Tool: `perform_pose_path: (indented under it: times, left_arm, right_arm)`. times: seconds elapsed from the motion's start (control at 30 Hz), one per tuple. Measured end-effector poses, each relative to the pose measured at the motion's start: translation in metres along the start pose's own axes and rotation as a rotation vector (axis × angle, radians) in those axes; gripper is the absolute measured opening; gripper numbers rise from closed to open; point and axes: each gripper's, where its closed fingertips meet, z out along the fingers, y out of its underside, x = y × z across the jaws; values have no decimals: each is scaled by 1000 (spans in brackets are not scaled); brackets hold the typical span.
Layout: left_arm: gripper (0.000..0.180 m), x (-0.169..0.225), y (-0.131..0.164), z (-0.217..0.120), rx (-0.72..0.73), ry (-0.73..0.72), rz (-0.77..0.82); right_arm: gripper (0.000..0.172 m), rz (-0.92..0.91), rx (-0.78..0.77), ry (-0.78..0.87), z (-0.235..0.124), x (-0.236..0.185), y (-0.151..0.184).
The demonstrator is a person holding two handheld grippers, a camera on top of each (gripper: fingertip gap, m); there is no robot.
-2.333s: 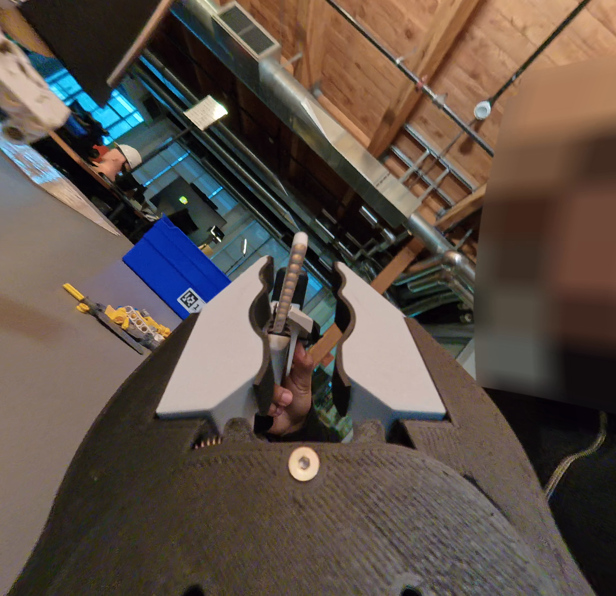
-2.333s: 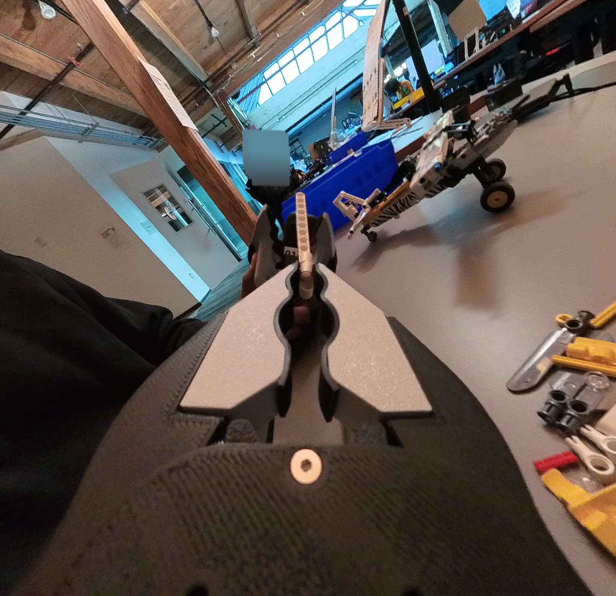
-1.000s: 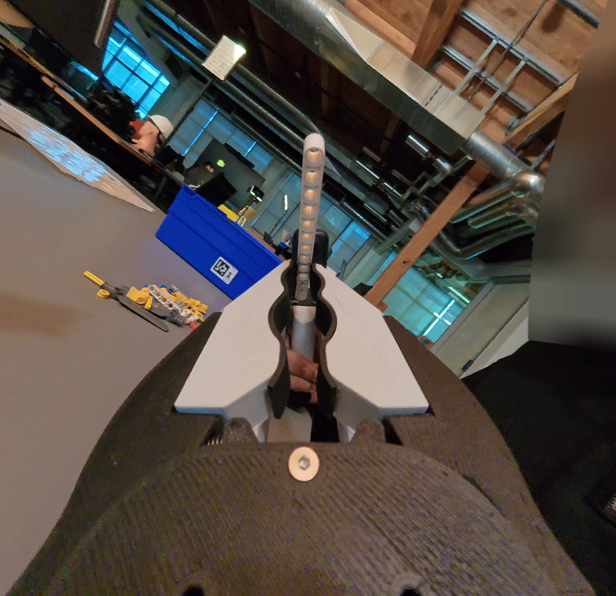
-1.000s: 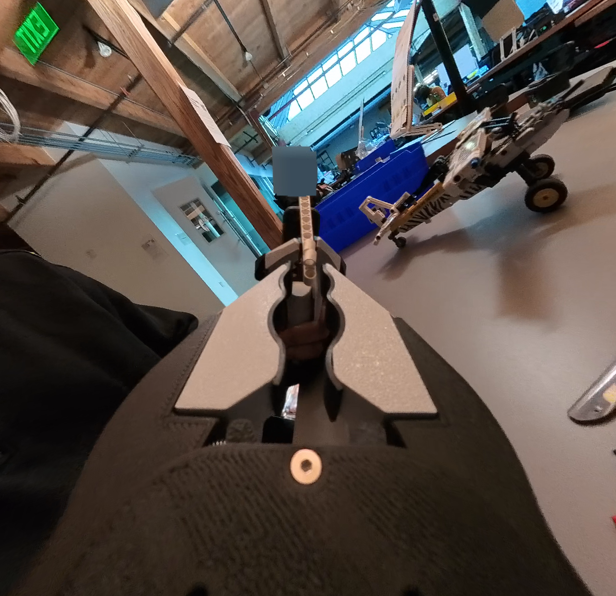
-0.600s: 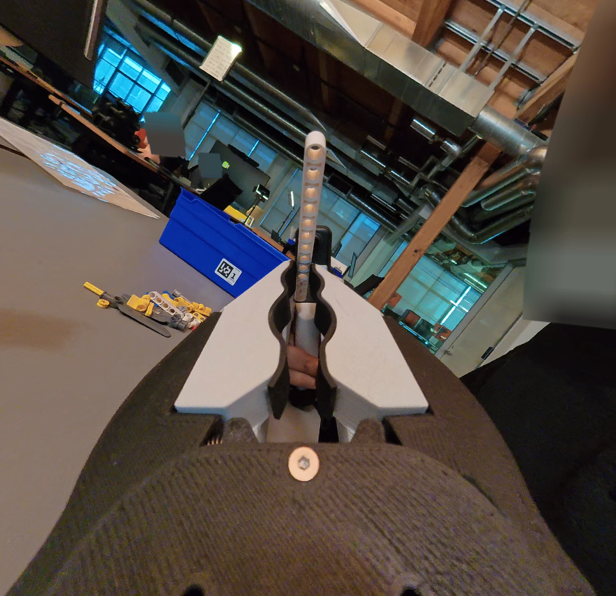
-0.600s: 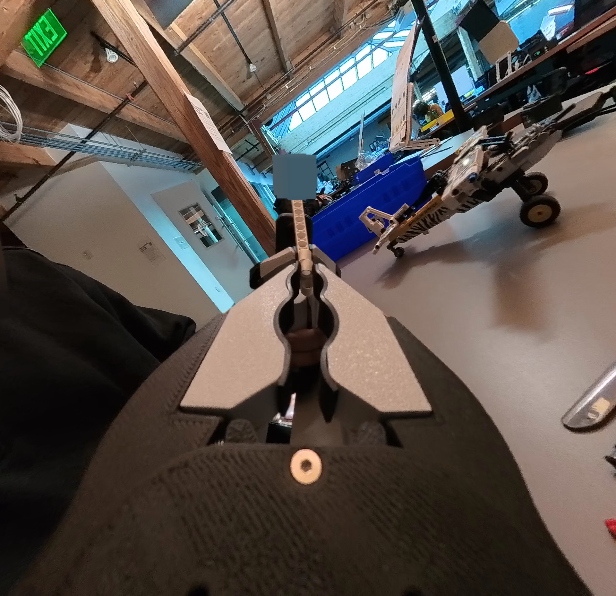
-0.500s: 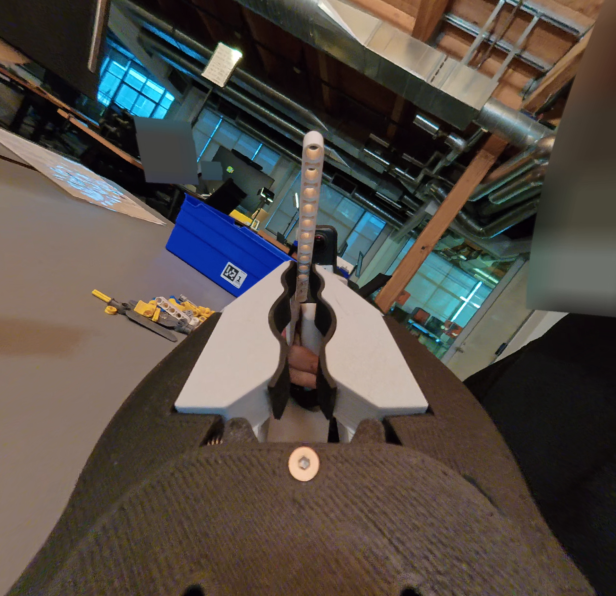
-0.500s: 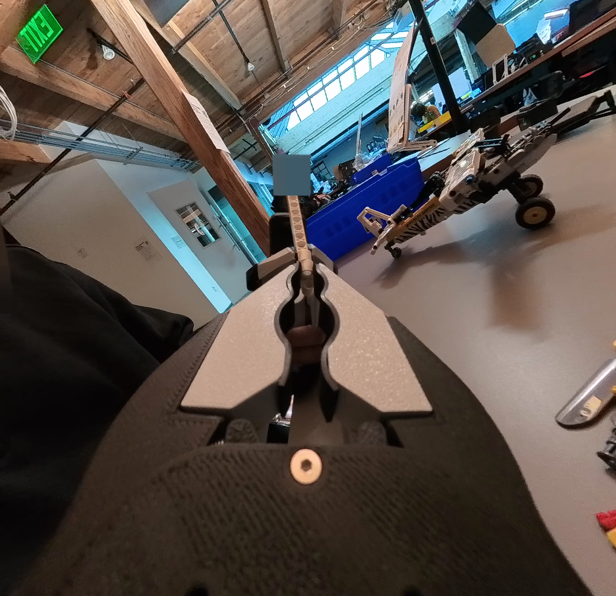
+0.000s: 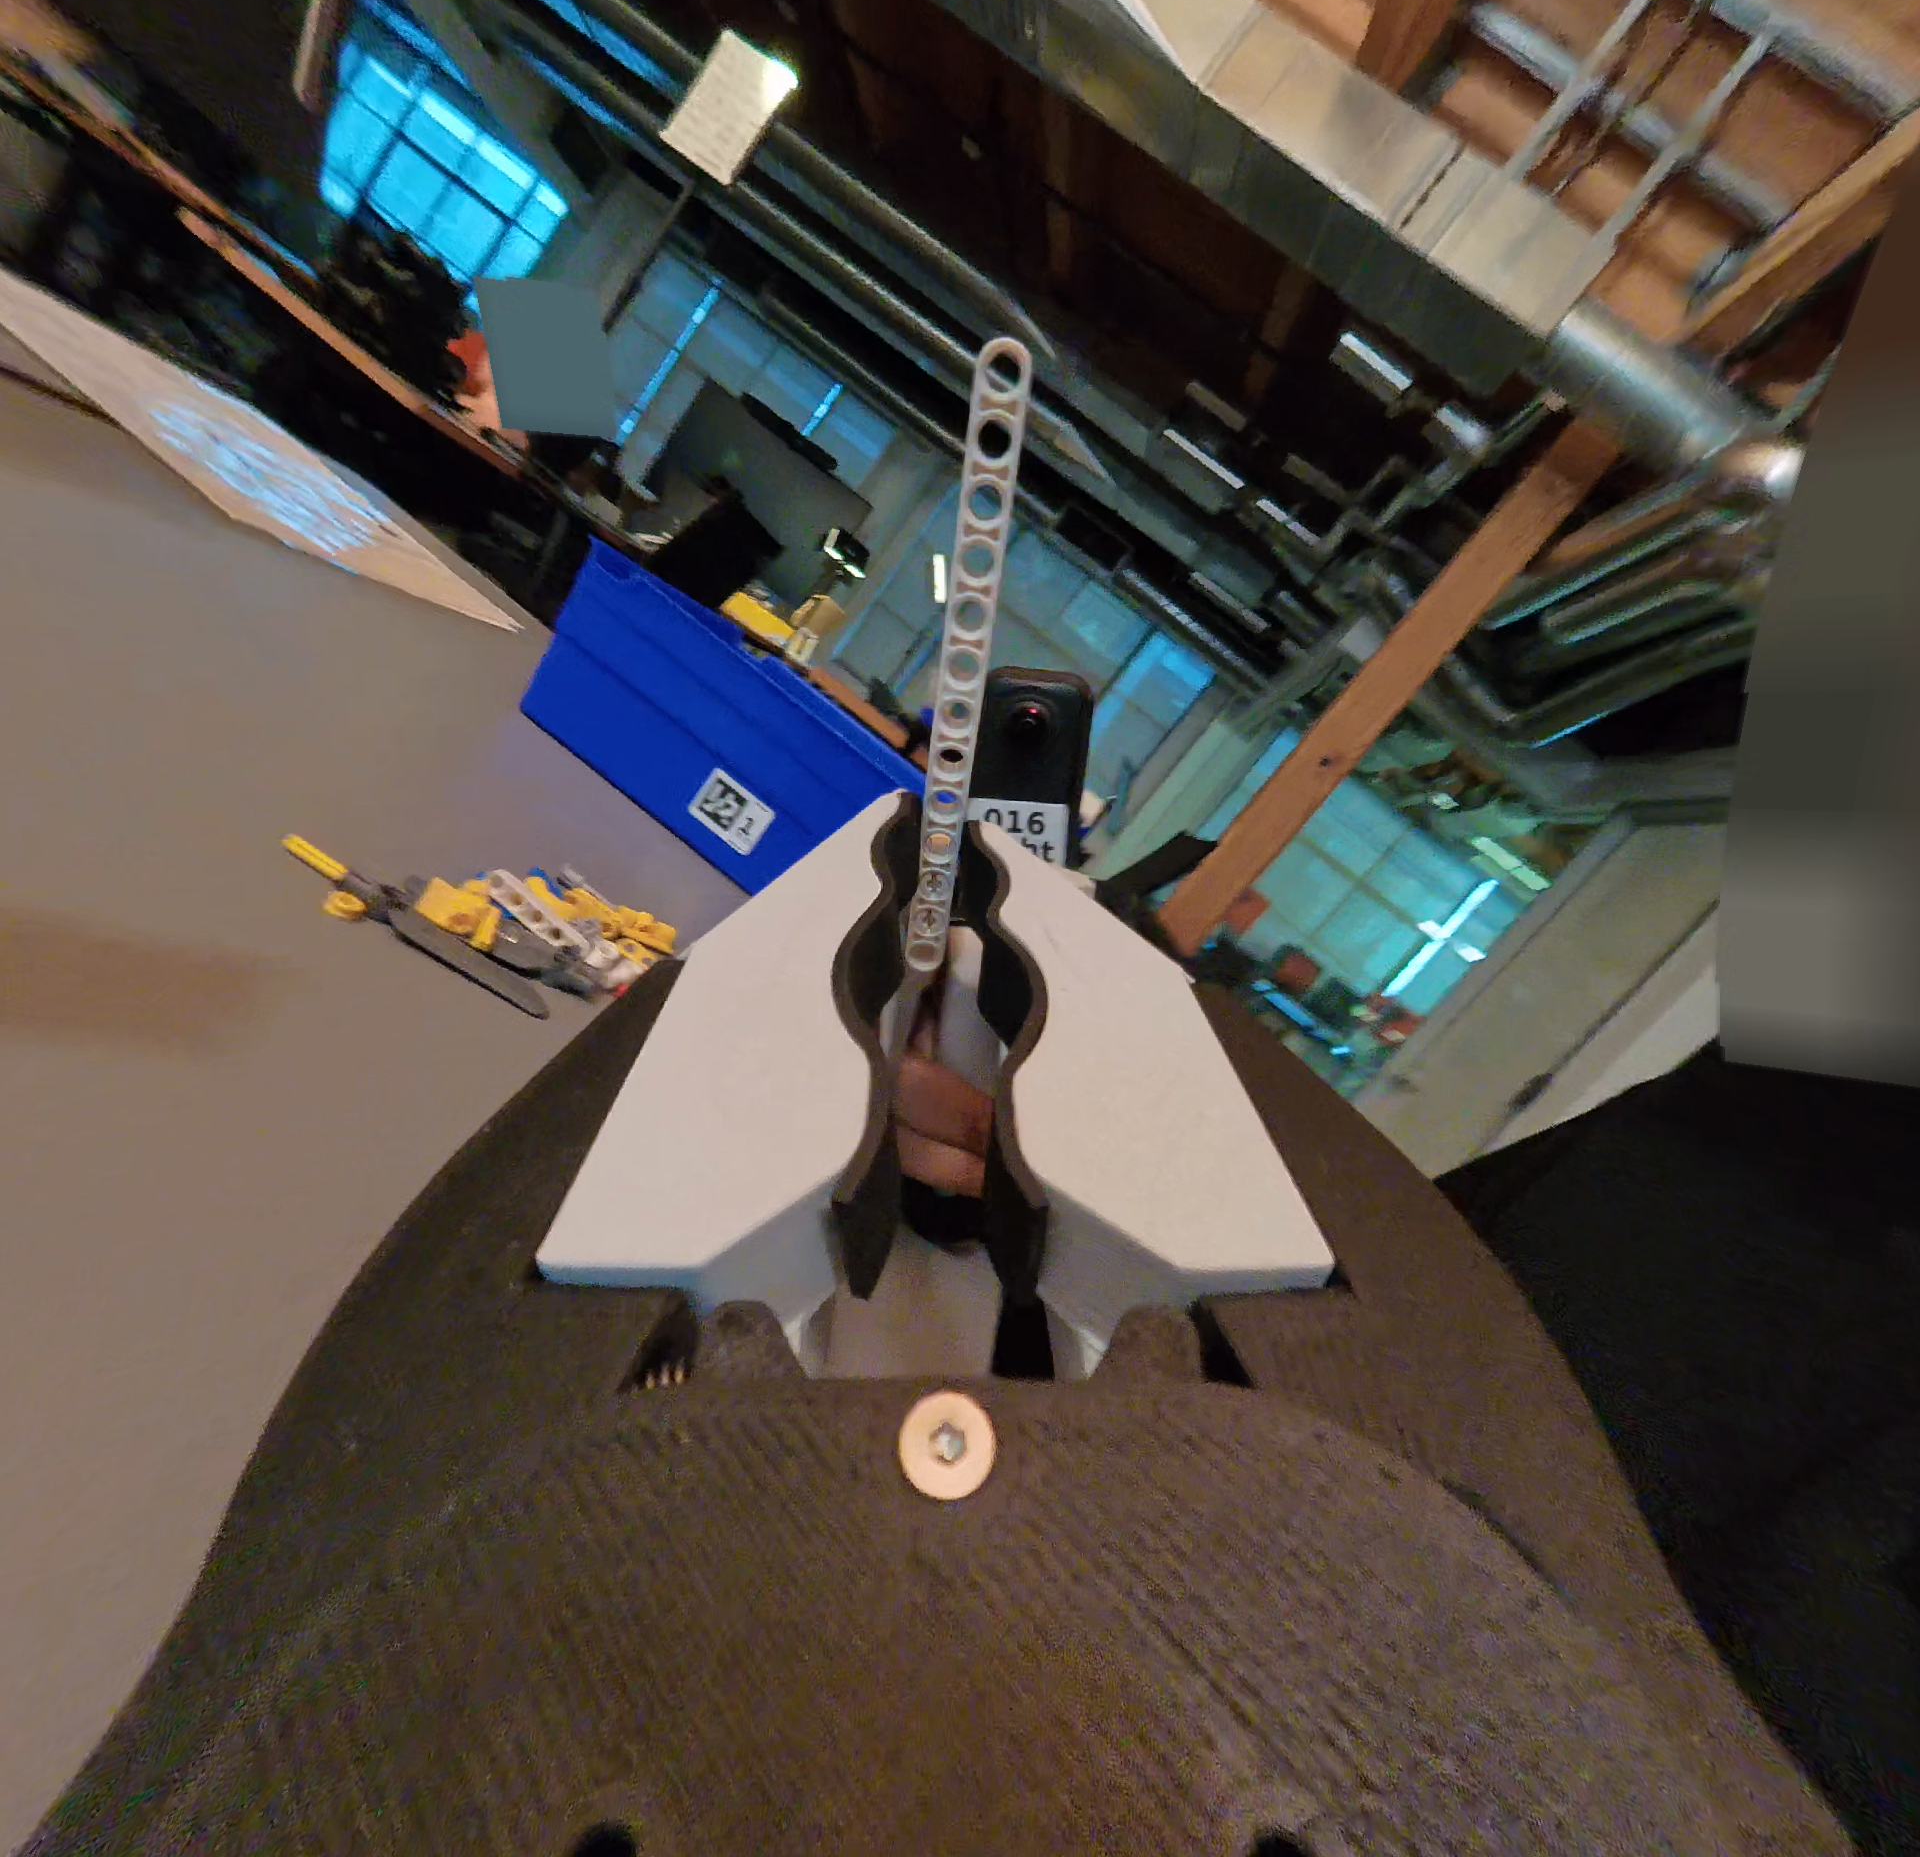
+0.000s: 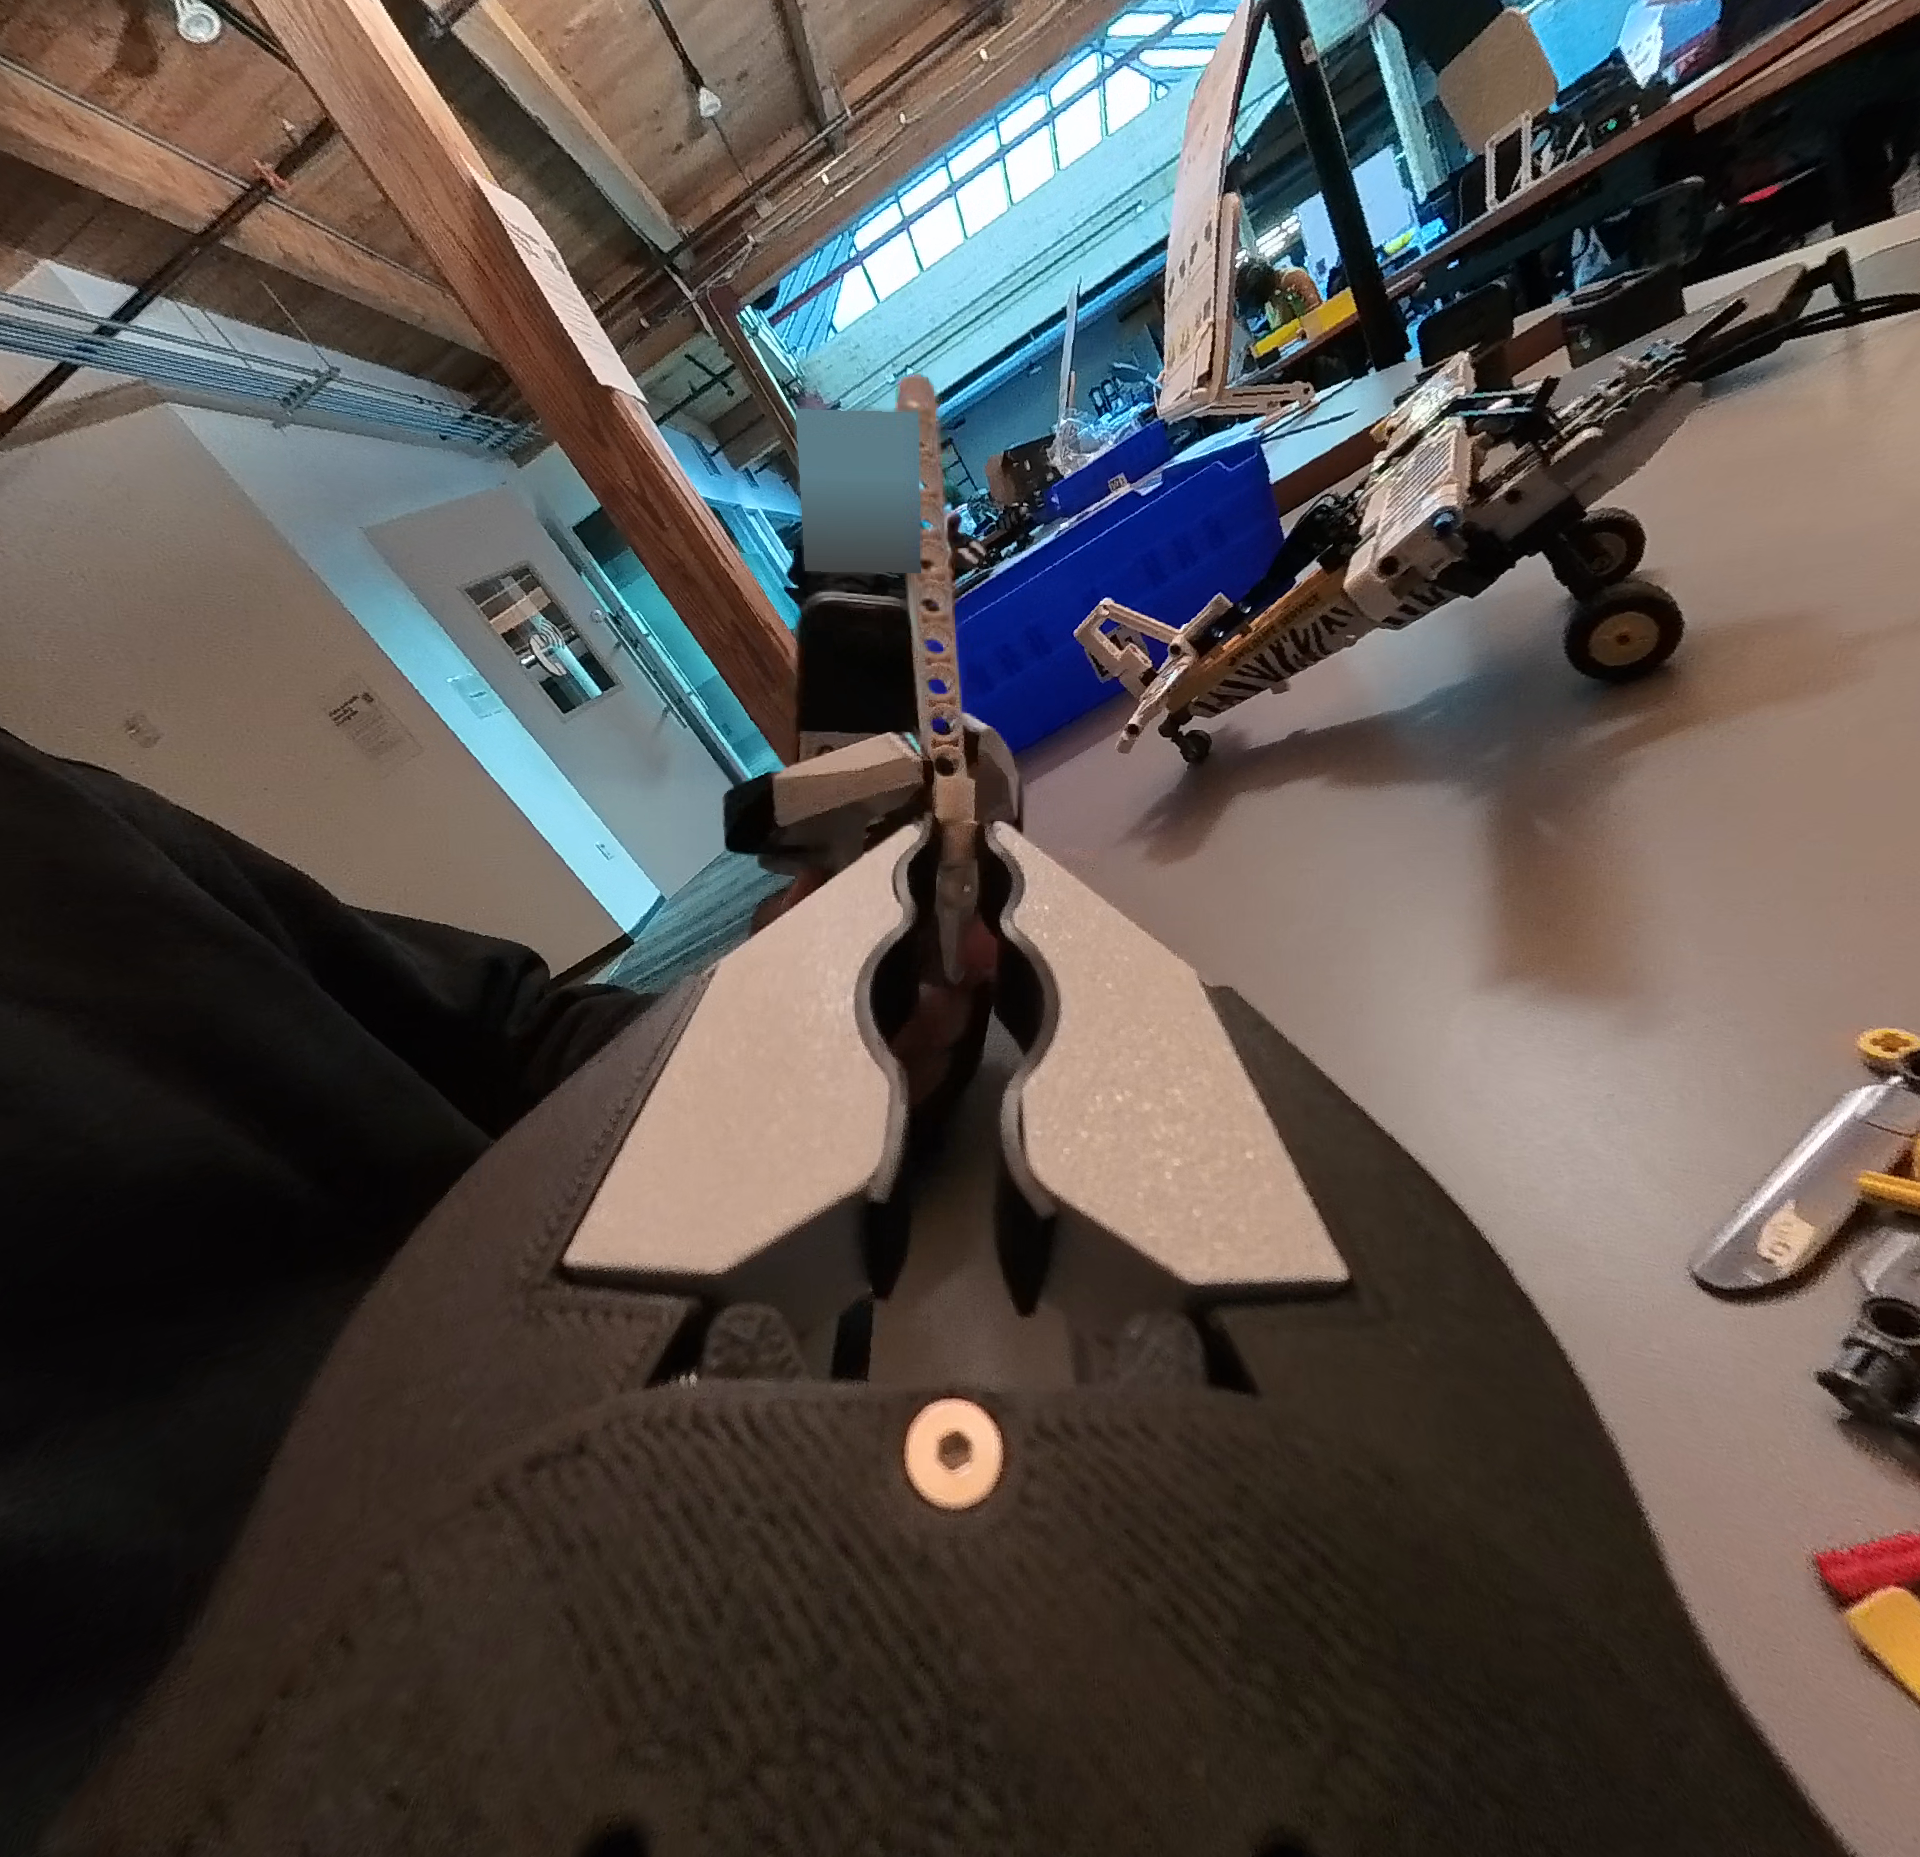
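Left gripper (image 9: 940, 851) nearly closed, pads pinching the lower end of a pale grey perforated beam (image 9: 971, 602) that stands up and out past the tips. Right gripper (image 10: 961, 851) likewise clamped on that beam (image 10: 935, 602), facing the left one. Beyond: grey table (image 10: 1455, 924), loose yellow and grey parts (image 9: 509, 924), blue bin (image 9: 675, 695), wheeled brick model (image 10: 1434, 550).

Long, thin light-grey plastic beam pierced by a row of round holes (image 9: 968, 623), standing nearly upright, top leaning slightly toward 1 o'clock, lower end pinched between both tools' fingertips, raised off the grey worktop (image 9: 208, 768).
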Motion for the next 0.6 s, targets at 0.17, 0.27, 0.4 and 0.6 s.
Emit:
perform_pose_path:
  times: [0.17,0.27,0.4,0.6]
  left_arm:
    - [3,7,-1,-1,18,6,86]
    - [4,5,-1,-3,35,21,34]
    - [3,8,1,1,68,10,-15]
    - [4,15,10,-4,93,4,-41]
  right_arm:
    - [4,-9,4,-31,-1,-6,-1]
    - [4,-40,26,-8,-3,-5,-5]
    - [3,98,157,-78,-11,-4,-20]
    - [0,223,496,12,-72,30,-61]
